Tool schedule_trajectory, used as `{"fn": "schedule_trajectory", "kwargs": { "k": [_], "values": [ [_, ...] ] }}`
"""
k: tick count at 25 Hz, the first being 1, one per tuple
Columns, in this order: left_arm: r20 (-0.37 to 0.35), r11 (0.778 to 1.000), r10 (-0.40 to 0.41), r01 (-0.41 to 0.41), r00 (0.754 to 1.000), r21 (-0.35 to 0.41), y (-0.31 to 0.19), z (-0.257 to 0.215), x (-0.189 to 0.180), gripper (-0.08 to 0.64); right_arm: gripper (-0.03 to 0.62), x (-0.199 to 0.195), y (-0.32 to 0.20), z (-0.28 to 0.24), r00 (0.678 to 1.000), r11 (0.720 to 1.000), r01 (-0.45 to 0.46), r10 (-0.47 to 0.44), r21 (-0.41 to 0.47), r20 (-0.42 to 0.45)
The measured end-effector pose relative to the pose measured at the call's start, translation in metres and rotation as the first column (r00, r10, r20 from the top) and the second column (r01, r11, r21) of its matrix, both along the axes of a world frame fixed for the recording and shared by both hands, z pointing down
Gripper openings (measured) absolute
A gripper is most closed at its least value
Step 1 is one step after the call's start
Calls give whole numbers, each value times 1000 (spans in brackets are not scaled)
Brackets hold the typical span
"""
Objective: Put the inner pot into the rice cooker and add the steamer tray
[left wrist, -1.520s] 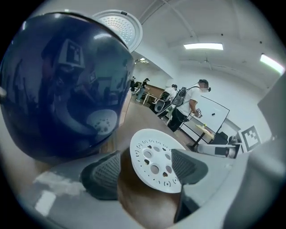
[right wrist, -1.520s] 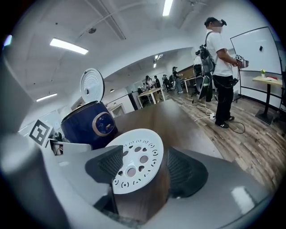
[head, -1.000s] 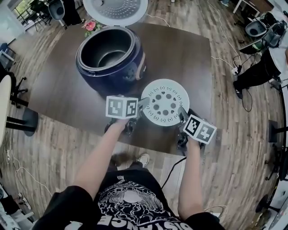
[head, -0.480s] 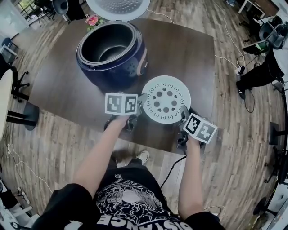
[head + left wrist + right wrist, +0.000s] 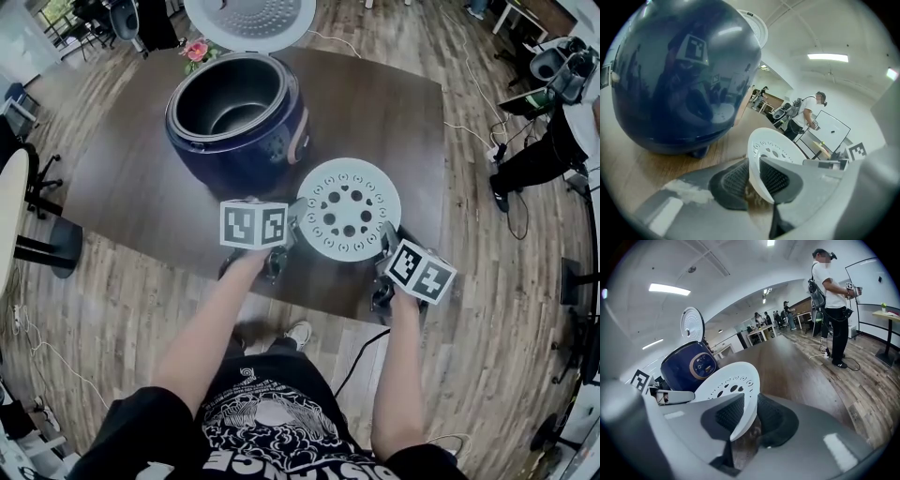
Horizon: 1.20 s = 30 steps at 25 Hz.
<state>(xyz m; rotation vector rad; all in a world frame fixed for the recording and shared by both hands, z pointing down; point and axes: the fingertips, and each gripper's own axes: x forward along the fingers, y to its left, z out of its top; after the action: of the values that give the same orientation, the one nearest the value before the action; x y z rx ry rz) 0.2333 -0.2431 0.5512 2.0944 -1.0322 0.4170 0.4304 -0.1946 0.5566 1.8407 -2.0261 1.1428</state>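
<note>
Along the top edge, the rice cooker's (image 5: 239, 117) lid (image 5: 249, 19) is cropped.

The inner pot (image 5: 230, 105) is sitting in the rice cooker (image 5: 274, 150) on the tabletop (image 5: 394, 122). In front and right of the rice cooker, the left gripper (image 5: 292, 218) and right gripper (image 5: 383, 240) are flanking the steamer tray (image 5: 349, 208).

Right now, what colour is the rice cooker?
The rice cooker is glossy dark blue; the left gripper view shows it best.
</note>
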Motion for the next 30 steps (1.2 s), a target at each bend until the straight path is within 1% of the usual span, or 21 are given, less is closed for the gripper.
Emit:
{"fn": "schedule_trajectory", "kwargs": {
  "k": [7, 12, 15, 18, 21, 25, 30],
  "values": [
    [-28, 995, 16, -13, 999, 95, -10, -42, 5, 77, 83, 5, -9, -42, 1000, 995, -19, 21, 100, -18],
    [-26, 989, 26, -22, 999, 146, -16, -71, 9, 77, 83, 9, -17, -74, 999, 987, -8, 15, 160, -40],
    [-30, 984, 29, -23, 999, 176, -21, -87, 10, 75, 83, 8, -23, -94, 999, 980, -2, 10, 200, -39],
    [-47, 976, 26, -15, 999, 219, -25, -109, 4, 77, 81, 3, -29, -118, 999, 969, 9, -1, 245, -32],
    [-60, 963, 16, 0, 998, 268, -31, -135, 0, 77, 81, -1, -38, -142, 999, 958, 23, -10, 285, -46],
    [-70, 956, -2, 22, 998, 293, -38, -156, -11, 77, 81, -9, -49, -165, 998, 946, 45, -27, 322, -60],
    [-91, 942, -33, 62, 995, 330, -48, -187, -36, 77, 80, -34, -66, -195, 996, 928, 79, -63, 365, -57]
  ]
}}
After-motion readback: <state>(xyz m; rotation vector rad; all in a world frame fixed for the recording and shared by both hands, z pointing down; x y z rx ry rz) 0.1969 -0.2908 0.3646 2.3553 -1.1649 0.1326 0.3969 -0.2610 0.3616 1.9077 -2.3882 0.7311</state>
